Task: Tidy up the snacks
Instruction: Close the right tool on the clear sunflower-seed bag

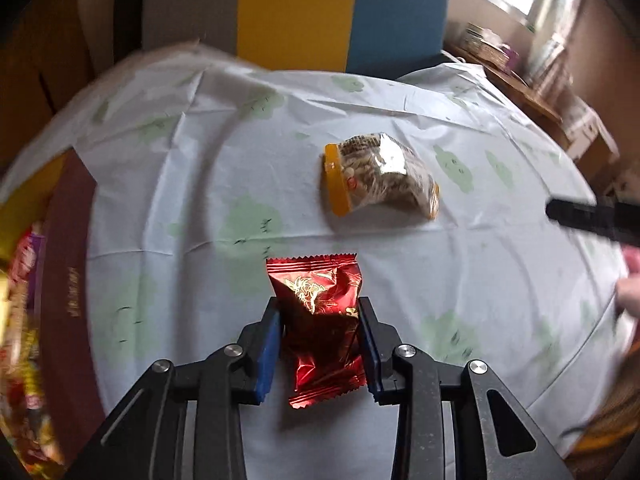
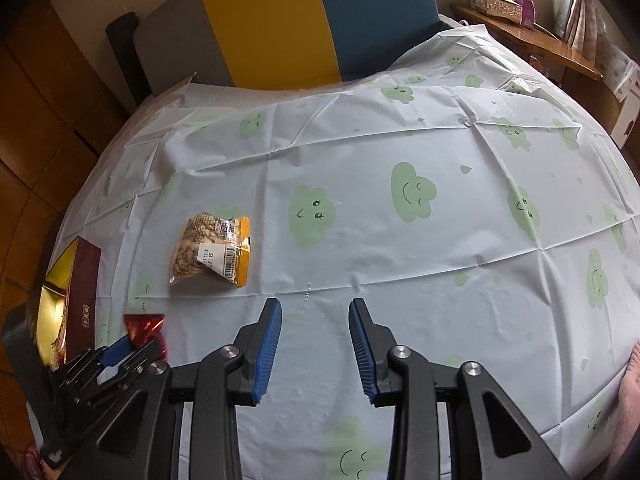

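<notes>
red snack packet (image 1: pixel 324 328) pinched between left tongs (image 1: pixel 320 308)

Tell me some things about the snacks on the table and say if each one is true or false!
1. The left gripper has a shiny red packet between its fingers. True.
2. The right gripper holds the clear nut bag. False: its fingers have nothing between them, and the bag lies apart on the tablecloth.
3. The tablecloth has smiling green clouds. True.
4. The nut bag sits inside the dark red box. False: it lies on the tablecloth, outside the box.
</notes>
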The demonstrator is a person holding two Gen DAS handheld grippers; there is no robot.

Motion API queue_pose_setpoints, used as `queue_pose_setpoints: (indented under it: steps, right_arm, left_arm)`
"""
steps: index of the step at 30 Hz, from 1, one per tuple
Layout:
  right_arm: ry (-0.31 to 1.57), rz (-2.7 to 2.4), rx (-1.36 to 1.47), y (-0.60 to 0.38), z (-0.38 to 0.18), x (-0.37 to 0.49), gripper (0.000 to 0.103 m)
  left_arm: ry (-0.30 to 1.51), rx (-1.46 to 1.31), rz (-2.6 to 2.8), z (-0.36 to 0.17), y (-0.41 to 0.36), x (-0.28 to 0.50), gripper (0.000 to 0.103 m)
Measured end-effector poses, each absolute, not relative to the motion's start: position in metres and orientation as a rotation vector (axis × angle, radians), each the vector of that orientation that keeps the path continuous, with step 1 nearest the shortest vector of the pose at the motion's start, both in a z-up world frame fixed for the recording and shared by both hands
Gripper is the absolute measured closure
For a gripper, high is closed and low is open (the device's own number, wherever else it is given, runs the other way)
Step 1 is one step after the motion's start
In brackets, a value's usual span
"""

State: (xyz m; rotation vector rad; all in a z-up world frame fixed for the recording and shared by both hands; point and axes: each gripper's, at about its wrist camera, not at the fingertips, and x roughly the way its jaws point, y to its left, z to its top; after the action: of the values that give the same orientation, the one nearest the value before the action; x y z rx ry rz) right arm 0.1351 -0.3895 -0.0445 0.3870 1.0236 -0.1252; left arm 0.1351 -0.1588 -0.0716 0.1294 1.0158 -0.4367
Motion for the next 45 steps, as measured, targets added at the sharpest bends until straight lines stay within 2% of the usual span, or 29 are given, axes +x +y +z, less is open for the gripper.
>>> queue_pose_setpoints:
  steps: [6,15,17,22,27,30,31,36,37,38,45]
  right_arm:
    - [1.076,-0.067,0.327,-0.371,-0.056,0.14,0.068]
    - [1.091,0.111,0.115,-0.312,-0.049,0.156,0.067]
    - [1.087,0.162,0.05,-0.301,-0.044,0.172,0.058]
    - [1.131,0.247,-0.086,-0.284,-0.055,0.215,0.055]
    - [1.189,0.272,-0.373,-0.262,-0.076,0.247,0.054]
    - [1.204,0.297,-0.457,-0.255,-0.083,0.259,0.04]
    - [1.209,0.312,-0.466,-0.253,-0.085,0.263,0.039]
    - [1.18,0.318,-0.464,-0.245,-0.092,0.278,0.039]
    - [1.168,0.314,-0.437,-0.247,-0.091,0.279,0.042]
    - [1.159,0.306,-0.409,-0.249,-0.09,0.278,0.058]
    - [1.192,0.243,-0.27,-0.258,-0.085,0.241,0.061]
  left_arm:
    - [0.918,0.185,-0.451,-0.081,-0.143,0.113,0.066]
    - [0.922,0.089,-0.496,-0.083,-0.128,0.115,0.066]
    - [0.922,0.079,-0.504,-0.083,-0.128,0.116,0.066]
    - [0.918,0.05,-0.521,-0.084,-0.125,0.117,0.066]
    - [0.913,0.039,-0.527,-0.085,-0.124,0.115,0.065]
    - [0.916,0.024,-0.525,-0.085,-0.123,0.116,0.065]
    - [0.917,0.022,-0.523,-0.085,-0.123,0.116,0.065]
    - [0.917,0.013,-0.517,-0.085,-0.122,0.115,0.065]
    - [0.916,0.012,-0.516,-0.085,-0.122,0.115,0.065]
    - [0.915,0.011,-0.514,-0.086,-0.123,0.115,0.065]
    - [0.913,0.009,-0.514,-0.086,-0.122,0.115,0.065]
